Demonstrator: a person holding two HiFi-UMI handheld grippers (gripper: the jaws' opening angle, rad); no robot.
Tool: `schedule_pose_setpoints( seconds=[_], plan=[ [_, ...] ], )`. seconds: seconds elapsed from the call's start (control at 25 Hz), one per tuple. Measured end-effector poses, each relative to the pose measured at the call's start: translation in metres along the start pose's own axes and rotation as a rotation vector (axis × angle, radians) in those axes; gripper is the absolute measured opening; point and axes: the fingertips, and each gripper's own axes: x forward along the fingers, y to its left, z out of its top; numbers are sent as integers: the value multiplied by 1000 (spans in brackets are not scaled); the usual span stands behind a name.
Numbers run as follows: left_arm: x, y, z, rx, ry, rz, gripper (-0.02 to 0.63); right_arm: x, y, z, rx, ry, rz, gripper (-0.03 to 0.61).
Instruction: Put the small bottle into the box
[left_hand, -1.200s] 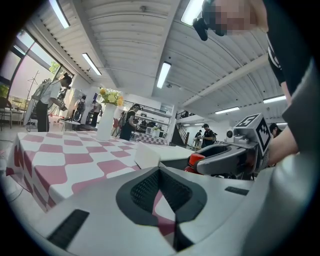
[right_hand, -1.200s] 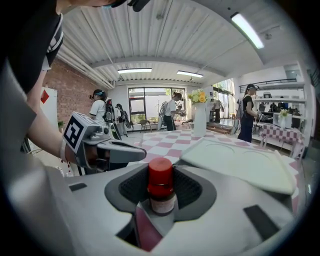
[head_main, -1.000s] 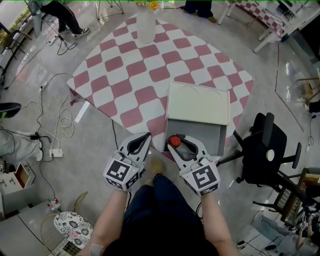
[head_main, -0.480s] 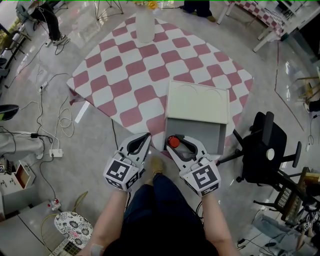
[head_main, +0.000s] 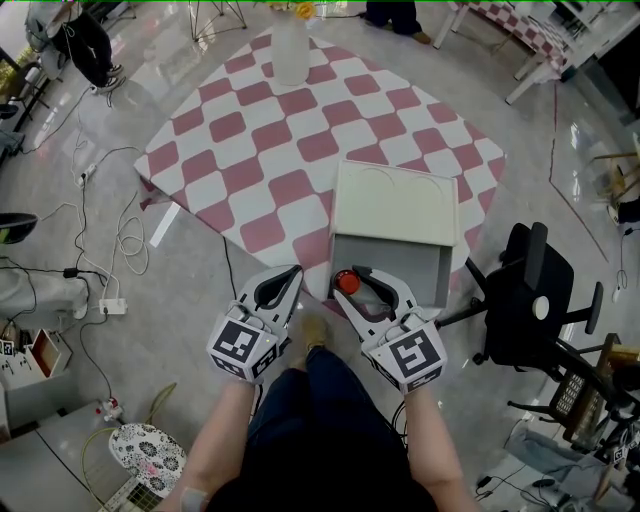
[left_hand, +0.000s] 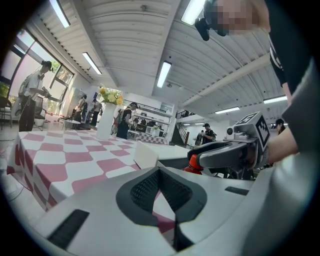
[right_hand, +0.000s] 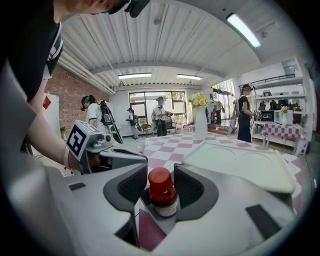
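Bottle (right_hand: 161, 194): small, brown glass, red screw cap, pale label. It stands upright between the jaws of the right gripper (head_main: 356, 277). In the head view the cap shows at the near left corner of the box (head_main: 400, 272). Whether the base rests on the grey box floor cannot be told.

Right gripper: jaws have just been opening and stand spread. The dark ribbed pads (right_hand: 131, 188) sit just beside the cap on either side without clearly pressing on it. The gripper tilts slightly downward over the near edge of the box.

Left gripper (head_main: 291, 272): jaws pressed together, nothing between them. It is held just left of the right gripper, off the near corner of the table (head_main: 260, 160), apart from the box.

Box: shallow, grey inside, with its cream lid (head_main: 396, 205) folded back flat on the far side. It sits at the near right part of the table, on a pink-and-white checked cloth.

Surroundings: white vase (head_main: 291, 52) with yellow flowers at the far corner of the table; black office chair (head_main: 528, 292) to the right; cables on the floor at left.
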Motion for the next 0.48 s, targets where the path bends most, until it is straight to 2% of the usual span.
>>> schedule_pose_setpoints(
  seconds=[0.36,0.48],
  plan=[
    [-3,-7,3,10,-1,-10,9,-14,-3,9,-12,-51,-28,170],
    [-5,-10,4,17,0,-14,9,-21,-6,12,-6,-66,-63,96]
  ],
)
